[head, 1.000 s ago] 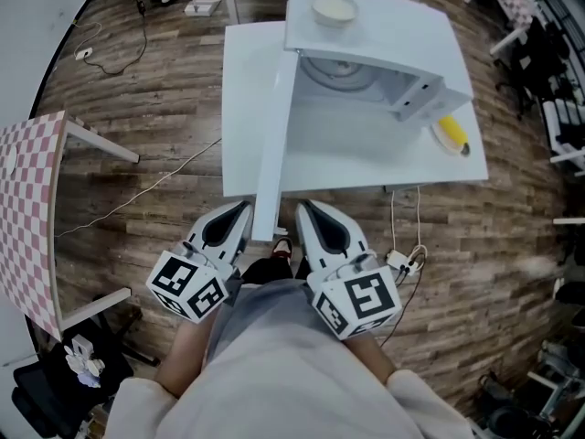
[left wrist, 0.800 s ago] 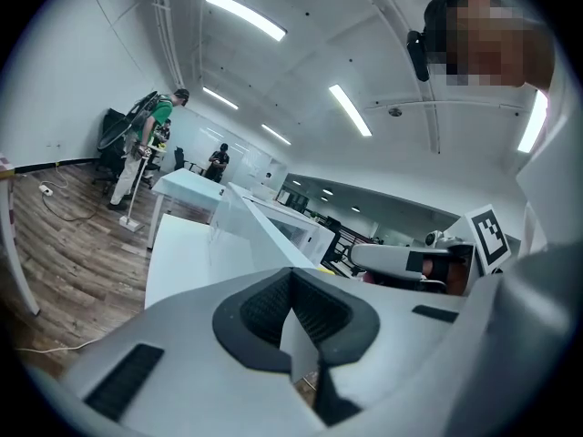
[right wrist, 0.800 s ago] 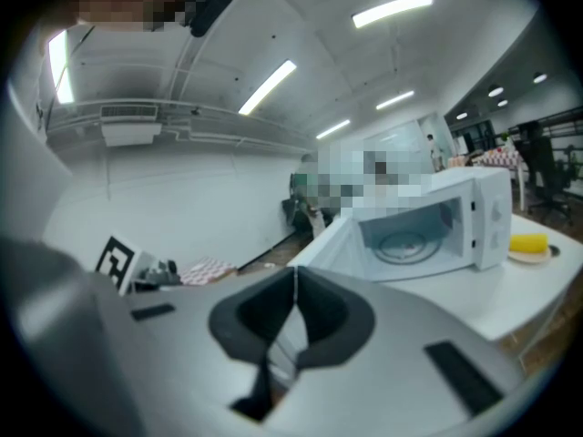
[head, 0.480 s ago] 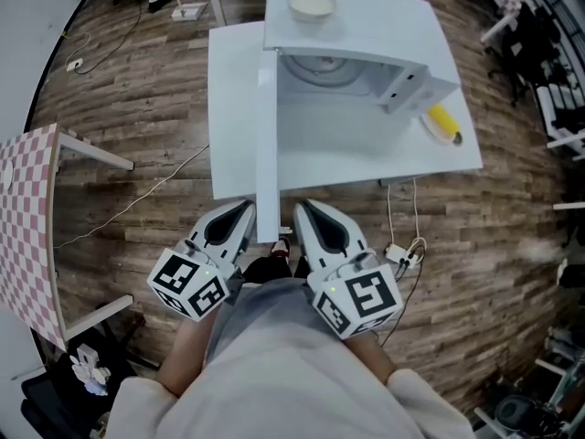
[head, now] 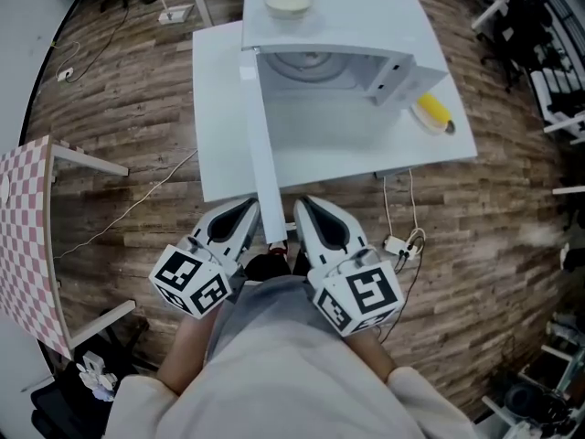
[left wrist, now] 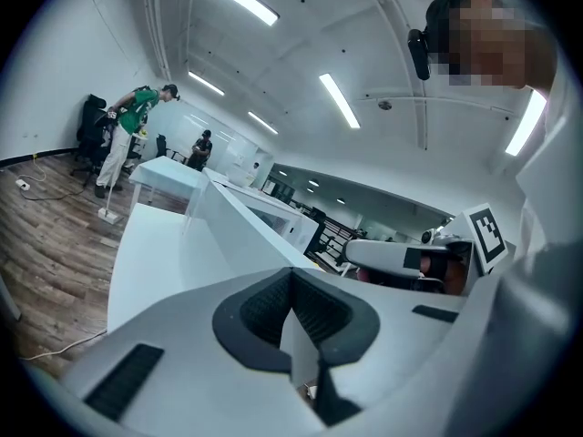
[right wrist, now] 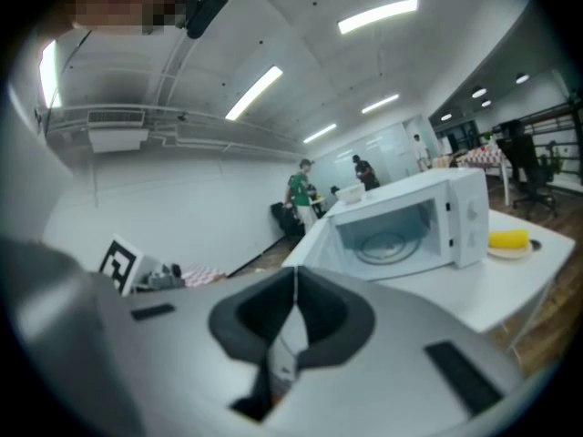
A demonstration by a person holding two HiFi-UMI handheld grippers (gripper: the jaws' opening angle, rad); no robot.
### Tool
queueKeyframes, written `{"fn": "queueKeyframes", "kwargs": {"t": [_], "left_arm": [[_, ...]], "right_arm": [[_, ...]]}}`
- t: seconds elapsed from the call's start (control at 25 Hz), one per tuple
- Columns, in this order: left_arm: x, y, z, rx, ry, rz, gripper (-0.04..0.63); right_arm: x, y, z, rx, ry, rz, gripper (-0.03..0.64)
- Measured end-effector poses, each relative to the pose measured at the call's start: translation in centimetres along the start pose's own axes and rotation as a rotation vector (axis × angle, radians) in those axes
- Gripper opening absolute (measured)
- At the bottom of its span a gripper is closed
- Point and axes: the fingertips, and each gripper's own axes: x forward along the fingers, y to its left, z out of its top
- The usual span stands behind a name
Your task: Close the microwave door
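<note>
We see the microwave (head: pixel 338 26) on a white table (head: pixel 219 108), its door (head: pixel 260 154) swung wide open and seen edge-on, reaching out past the table's near edge toward us. The door's free end lies between the tips of our two grippers – whether either touches it, we cannot tell. Our left gripper (head: pixel 245 208) is low by the body, its jaws pressed together with nothing between them; our right gripper (head: pixel 303 206) is just beside it, jaws likewise together and empty. From the right gripper view the open cavity shows its glass turntable (right wrist: pixel 387 242). A bowl (head: pixel 288 0) stands on top of the microwave – and a banana (head: pixel 431 110) lies on a plate (head: pixel 445 127) to its right.
</note>
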Motion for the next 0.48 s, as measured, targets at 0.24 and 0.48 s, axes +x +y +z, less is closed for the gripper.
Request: {"fn": "queueKeyframes", "kwargs": {"t": [0.24, 0.48], "left_arm": [[1.4, -0.7, -0.2, -0.002, 0.017, -0.024, 0.014], [2.7, -1.5, -0.4, -0.015, 0.030, -0.052, 0.014]], "right_arm": [[-0.6, -1.3, 0.1, 0.009, 0.000, -0.021, 0.023], [-1.1, -2.6, 0.4, 0.018, -0.001, -0.042, 0.023]]}}
